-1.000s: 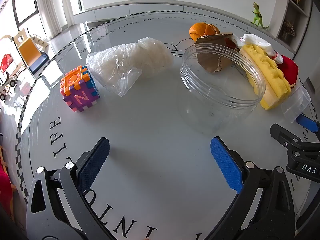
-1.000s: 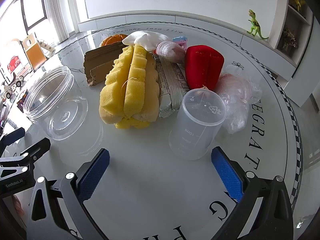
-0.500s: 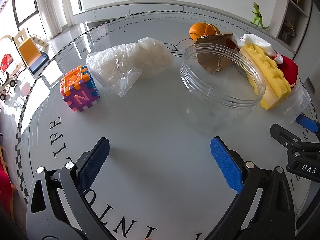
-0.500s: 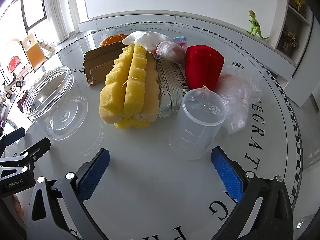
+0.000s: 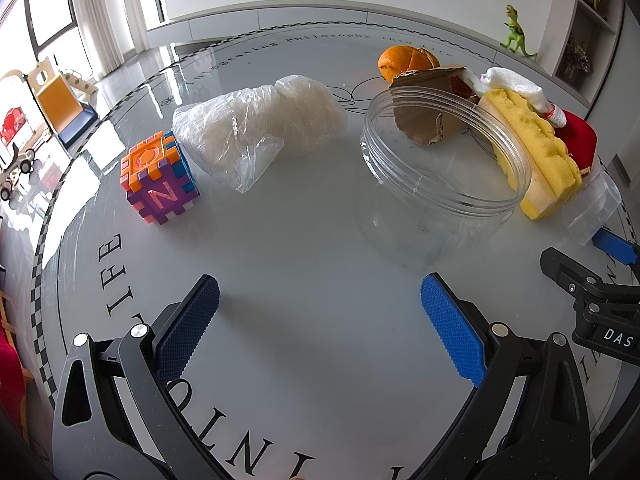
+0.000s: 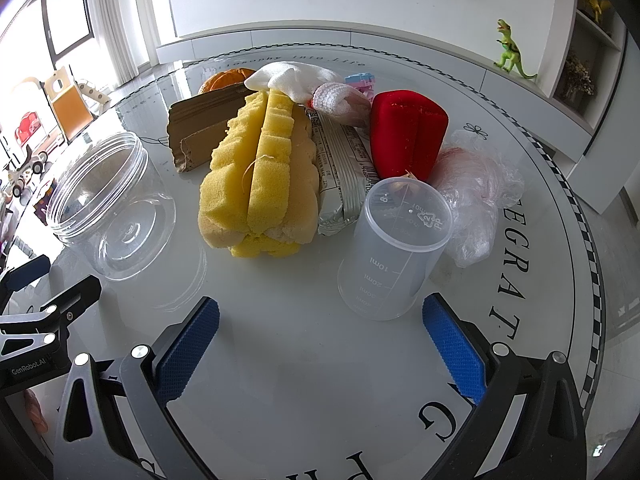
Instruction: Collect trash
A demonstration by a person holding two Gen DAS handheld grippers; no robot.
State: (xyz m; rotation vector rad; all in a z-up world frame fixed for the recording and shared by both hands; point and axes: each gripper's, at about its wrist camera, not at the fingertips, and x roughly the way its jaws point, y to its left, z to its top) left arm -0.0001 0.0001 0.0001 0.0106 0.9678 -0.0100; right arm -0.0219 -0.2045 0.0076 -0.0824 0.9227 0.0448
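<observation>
Both tongs are spread wide and hold nothing: the left tongs (image 5: 320, 312) and the right tongs (image 6: 320, 328). The trash pile, with a yellow sponge (image 6: 260, 176), sits on the table (image 6: 280, 360) beside a clear jar (image 6: 108, 208).

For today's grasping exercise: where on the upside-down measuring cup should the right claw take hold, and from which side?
Grip the measuring cup across its side wall, about mid-height, coming in level from the near side. It stands inverted with its closed base up, so there is no rim to pinch, and the right claw, open and empty, probably spans the wall.
</observation>
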